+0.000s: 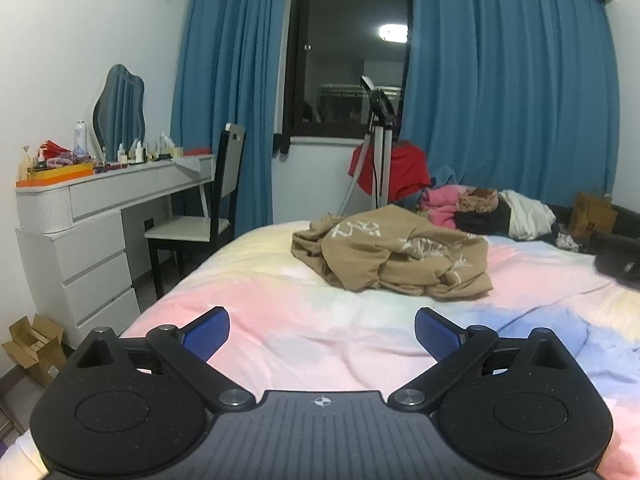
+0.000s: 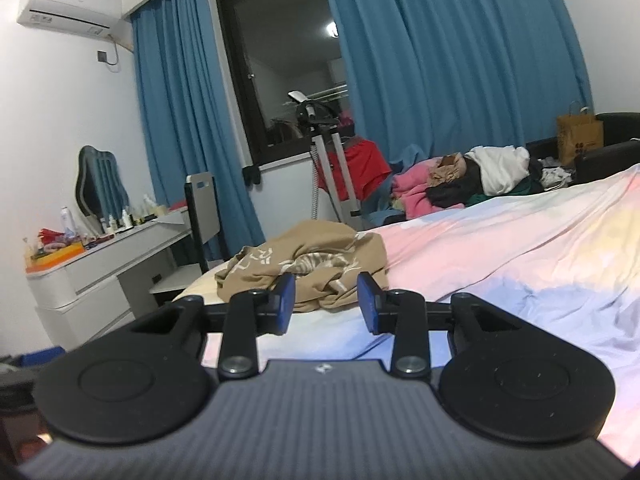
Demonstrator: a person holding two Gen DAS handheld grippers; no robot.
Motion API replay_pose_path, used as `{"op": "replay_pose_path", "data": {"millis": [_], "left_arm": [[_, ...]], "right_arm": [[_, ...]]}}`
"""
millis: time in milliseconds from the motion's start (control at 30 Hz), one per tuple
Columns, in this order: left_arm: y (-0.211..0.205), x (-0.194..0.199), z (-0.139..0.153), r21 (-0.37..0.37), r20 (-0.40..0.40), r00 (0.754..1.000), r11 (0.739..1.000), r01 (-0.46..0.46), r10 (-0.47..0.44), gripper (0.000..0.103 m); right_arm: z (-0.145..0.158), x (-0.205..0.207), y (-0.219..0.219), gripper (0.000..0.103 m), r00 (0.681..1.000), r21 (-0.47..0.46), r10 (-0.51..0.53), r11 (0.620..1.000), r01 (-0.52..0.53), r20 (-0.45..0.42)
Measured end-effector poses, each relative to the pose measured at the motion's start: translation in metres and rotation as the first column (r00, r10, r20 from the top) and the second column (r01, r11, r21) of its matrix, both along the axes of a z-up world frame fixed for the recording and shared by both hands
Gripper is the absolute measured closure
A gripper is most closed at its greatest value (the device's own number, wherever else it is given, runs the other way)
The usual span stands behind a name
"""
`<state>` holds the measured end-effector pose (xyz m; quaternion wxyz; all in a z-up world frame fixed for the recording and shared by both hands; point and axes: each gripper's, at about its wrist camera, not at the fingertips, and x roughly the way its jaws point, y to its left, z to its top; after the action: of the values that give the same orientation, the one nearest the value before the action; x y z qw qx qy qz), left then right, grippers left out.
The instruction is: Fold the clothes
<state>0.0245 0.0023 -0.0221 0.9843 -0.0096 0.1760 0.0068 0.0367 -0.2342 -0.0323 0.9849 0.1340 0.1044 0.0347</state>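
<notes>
A tan garment with white print [image 1: 392,256] lies crumpled on the pastel bed cover [image 1: 280,344]. My left gripper [image 1: 322,334] hovers low over the cover, short of the garment, with its blue pads spread wide and nothing between them. In the right wrist view the same garment [image 2: 308,264] sits just beyond my right gripper [image 2: 327,304]. Its blue pads stand a narrow gap apart, with only the bed cover [image 2: 520,260] and the garment's near edge showing through. Neither gripper touches the cloth.
A pile of mixed clothes [image 1: 480,208] [image 2: 460,184] lies at the bed's far side. A white dressing table [image 1: 100,208] and a chair [image 1: 200,224] stand left of the bed. A tripod [image 1: 380,152] with red cloth stands below the window. A paper bag [image 2: 580,136] is at the far right.
</notes>
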Motion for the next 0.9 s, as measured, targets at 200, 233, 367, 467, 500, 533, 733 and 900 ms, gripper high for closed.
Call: {"op": "replay_pose_path", "data": {"millis": [200, 233, 367, 467, 500, 533, 733, 900], "left_arm": [[-0.02, 0.054, -0.017, 0.094, -0.087, 0.995, 0.994, 0.047, -0.039, 0.01], [-0.024, 0.066, -0.02, 0.11, -0.096, 0.994, 0.992, 0.057, -0.046, 0.01], [-0.038, 0.128, -0.035, 0.16, -0.114, 0.991, 0.983, 0.089, -0.071, 0.016], [-0.05, 0.179, -0.047, 0.181, -0.123, 0.991, 0.98, 0.081, -0.06, 0.02], [-0.053, 0.196, -0.052, 0.181, -0.126, 0.991, 0.981, 0.073, -0.05, 0.022], [-0.056, 0.213, -0.058, 0.177, -0.13, 0.99, 0.982, 0.069, -0.046, 0.025], [-0.062, 0.293, -0.082, 0.155, -0.133, 0.991, 0.988, 0.007, 0.014, 0.052], [-0.039, 0.31, -0.076, 0.013, -0.131, 0.991, 1.0, -0.004, 0.006, 0.1]], "right_arm": [[0.01, -0.004, -0.012, 0.087, 0.999, 0.072, -0.005, 0.997, 0.008, -0.033], [0.01, -0.002, -0.013, 0.087, 0.999, 0.082, -0.002, 0.997, 0.005, -0.039], [0.001, 0.012, -0.021, 0.087, 0.996, 0.127, 0.02, 0.992, -0.008, -0.092], [-0.015, 0.028, -0.027, 0.087, 0.99, 0.136, 0.037, 0.991, -0.018, -0.139], [-0.02, 0.034, -0.029, 0.087, 0.988, 0.128, 0.039, 0.992, -0.019, -0.151], [-0.025, 0.041, -0.029, 0.087, 0.987, 0.117, 0.037, 0.993, -0.018, -0.16], [-0.058, 0.077, -0.035, 0.087, 0.976, 0.1, 0.056, 0.994, -0.036, -0.209], [-0.082, 0.1, -0.036, 0.087, 0.964, 0.1, 0.069, 0.994, -0.044, -0.257]]}}
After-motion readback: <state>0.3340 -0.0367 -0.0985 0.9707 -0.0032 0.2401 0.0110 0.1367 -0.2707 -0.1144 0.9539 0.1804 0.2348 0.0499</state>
